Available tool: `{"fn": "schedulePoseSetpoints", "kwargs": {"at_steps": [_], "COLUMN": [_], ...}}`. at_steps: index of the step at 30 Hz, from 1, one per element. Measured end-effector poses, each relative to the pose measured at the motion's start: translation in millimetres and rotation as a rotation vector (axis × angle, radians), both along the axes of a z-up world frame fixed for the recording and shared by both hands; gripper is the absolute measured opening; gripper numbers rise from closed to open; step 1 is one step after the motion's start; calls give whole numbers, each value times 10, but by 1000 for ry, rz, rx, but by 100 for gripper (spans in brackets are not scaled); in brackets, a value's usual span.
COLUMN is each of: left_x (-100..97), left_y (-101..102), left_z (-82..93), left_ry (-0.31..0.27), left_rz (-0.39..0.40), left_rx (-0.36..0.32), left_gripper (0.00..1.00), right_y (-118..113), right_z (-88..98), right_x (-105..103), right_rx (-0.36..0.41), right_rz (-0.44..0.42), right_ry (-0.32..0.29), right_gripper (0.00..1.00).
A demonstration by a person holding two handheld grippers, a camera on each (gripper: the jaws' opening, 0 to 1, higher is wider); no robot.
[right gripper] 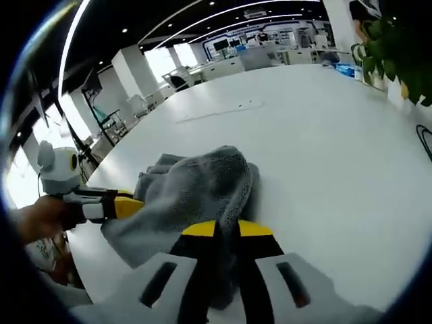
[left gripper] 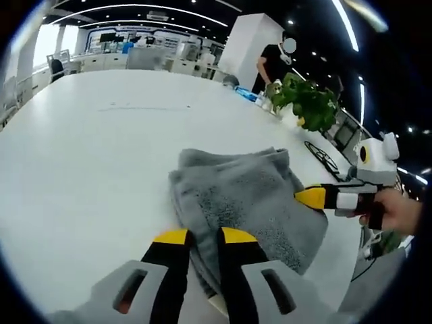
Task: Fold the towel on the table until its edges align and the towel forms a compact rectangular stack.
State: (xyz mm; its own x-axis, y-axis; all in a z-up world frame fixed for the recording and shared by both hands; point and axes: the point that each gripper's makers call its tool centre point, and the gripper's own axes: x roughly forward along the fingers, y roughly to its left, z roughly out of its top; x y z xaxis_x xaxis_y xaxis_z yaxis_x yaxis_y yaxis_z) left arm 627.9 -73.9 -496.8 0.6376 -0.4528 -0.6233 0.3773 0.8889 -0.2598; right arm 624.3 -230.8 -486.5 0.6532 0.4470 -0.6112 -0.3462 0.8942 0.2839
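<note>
yellow-tipped black left gripper (left gripper: 204,237), lower centre: jaws pinched on near edge of grey terry towel (left gripper: 250,196), bunched on white table (left gripper: 88,148) (partly folded). right gripper (right gripper: 227,231) likewise clamps opposite edge, presumably ready to lift together.

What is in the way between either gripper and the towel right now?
Nothing visible. The left gripper and right gripper each pinch an edge of the gray towel, which lies on bare white table.

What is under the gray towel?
The towel lies folded on the white table, which shows bare all around it. Whatever the folds cover is hidden. Each gripper, left and right, pinches an edge.
</note>
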Motion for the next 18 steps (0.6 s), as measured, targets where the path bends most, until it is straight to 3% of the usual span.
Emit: {"fn": "schedulePoseSetpoints", "kwargs": {"at_steps": [5,8,18], "left_x": [-23,-62,-174], "left_y": [16,8,38], "left_z": [134,272,730], "left_ry": [-32,-59,-186], "left_rz": [4,7,15], "left_rx": [-12,-27,-23], "left_gripper": [30,38,55], "right_y": [-30,-22,-61], "right_z": [70,188,598], "right_x": [-2,-27,-237], "right_rx": [22,70,99], "right_rz": [3,0,32], "right_ry": [-4,-27,-100], "right_gripper": [11,16,24]}}
